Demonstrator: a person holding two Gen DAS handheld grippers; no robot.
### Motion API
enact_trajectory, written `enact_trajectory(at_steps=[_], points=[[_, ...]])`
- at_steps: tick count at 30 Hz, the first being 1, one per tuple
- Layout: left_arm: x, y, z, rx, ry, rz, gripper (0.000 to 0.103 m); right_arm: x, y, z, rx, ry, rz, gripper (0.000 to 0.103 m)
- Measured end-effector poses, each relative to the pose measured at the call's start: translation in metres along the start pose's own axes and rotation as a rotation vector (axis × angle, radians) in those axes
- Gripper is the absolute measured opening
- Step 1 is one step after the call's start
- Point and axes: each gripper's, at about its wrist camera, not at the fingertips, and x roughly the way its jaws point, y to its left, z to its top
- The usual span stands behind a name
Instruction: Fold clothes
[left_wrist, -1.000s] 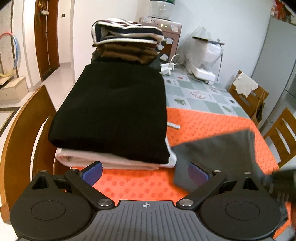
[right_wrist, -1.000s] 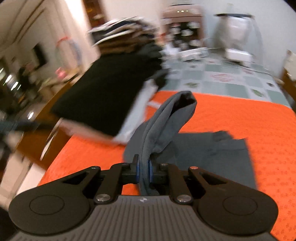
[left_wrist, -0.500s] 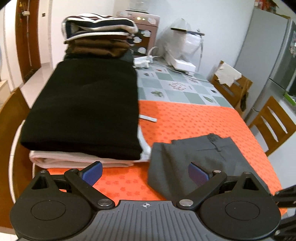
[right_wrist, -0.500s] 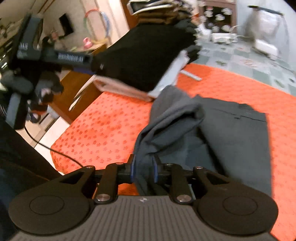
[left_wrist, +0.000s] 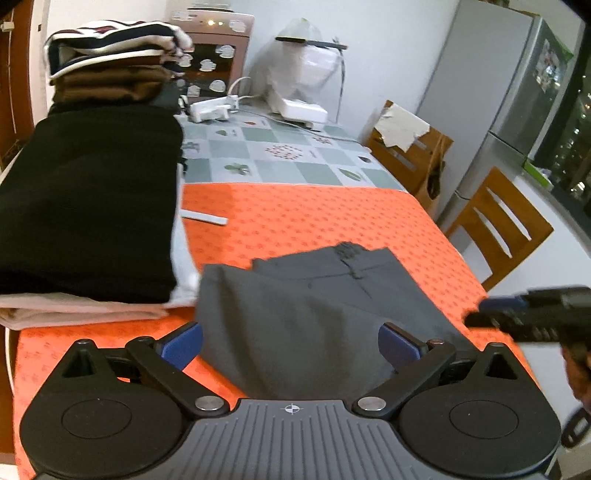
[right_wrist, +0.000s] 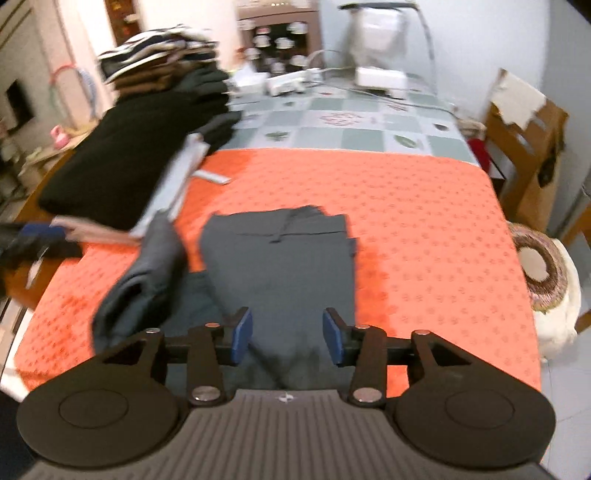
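now the right gripper (right_wrist: 287, 341) has let go of the grey trousers (right_wrist: 280, 266), both jaws open like the left gripper (left_wrist: 291, 341), so that fold looks laid.

One grey garment (left_wrist: 317, 302), two wooden chairs (left_wrist: 495, 225), one white strip (left_wrist: 203, 218).

A table carries an orange patterned cloth (left_wrist: 332, 214) at its near end and a green-and-white checked cloth (left_wrist: 280, 155) beyond. On the orange lie grey folded trousers (right_wrist: 280, 266), a small white flat strip (left_wrist: 204, 217) and, along the left, a pale folded garment (left_wrist: 74, 308) under a black one (left_wrist: 88, 206)
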Motion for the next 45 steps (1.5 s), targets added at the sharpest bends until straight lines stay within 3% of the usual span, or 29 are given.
enact_trajectory(at_steps=[5,16,21,24,26,29,30,33,38,41,43,45], points=[[0.011,-0.030,-0.009,0.000,0.034,0.026,0.103,0.029,-0.029,0.014,0.035,0.020,0.032,0.057],[0.047,-0.056,-0.037,-0.121,0.089,0.221,0.102,0.091,-0.063,0.055,0.009,0.056,0.138,0.061],[0.059,-0.064,-0.045,-0.152,0.069,0.321,0.100,0.124,-0.072,0.068,0.010,0.087,0.196,0.061],[0.058,-0.069,-0.049,-0.173,0.033,0.365,0.087,0.142,-0.074,0.074,0.004,0.111,0.223,0.060],[0.053,-0.071,-0.051,-0.195,-0.002,0.386,0.058,0.149,-0.074,0.075,-0.007,0.122,0.238,0.057],[0.045,-0.070,-0.053,-0.267,-0.033,0.430,0.027,0.149,-0.073,0.073,-0.032,0.117,0.246,0.041],[0.042,-0.068,-0.055,-0.291,-0.039,0.462,0.024,0.147,-0.073,0.072,-0.041,0.111,0.247,0.027],[0.032,-0.058,-0.062,-0.376,-0.047,0.543,0.020,0.130,-0.070,0.065,-0.067,0.070,0.263,0.007],[0.019,-0.033,-0.080,-0.492,-0.006,0.632,0.017,0.102,-0.049,0.044,-0.156,-0.008,0.319,0.005],[0.012,-0.022,-0.088,-0.549,0.001,0.650,0.017,0.098,-0.038,0.035,-0.200,-0.014,0.336,0.011],[0.008,-0.017,-0.093,-0.573,-0.007,0.646,0.019,0.100,-0.037,0.034,-0.199,-0.011,0.336,0.026],[0.006,-0.016,-0.096,-0.578,-0.015,0.641,0.023,0.103,-0.038,0.034,-0.181,-0.005,0.338,0.031]])
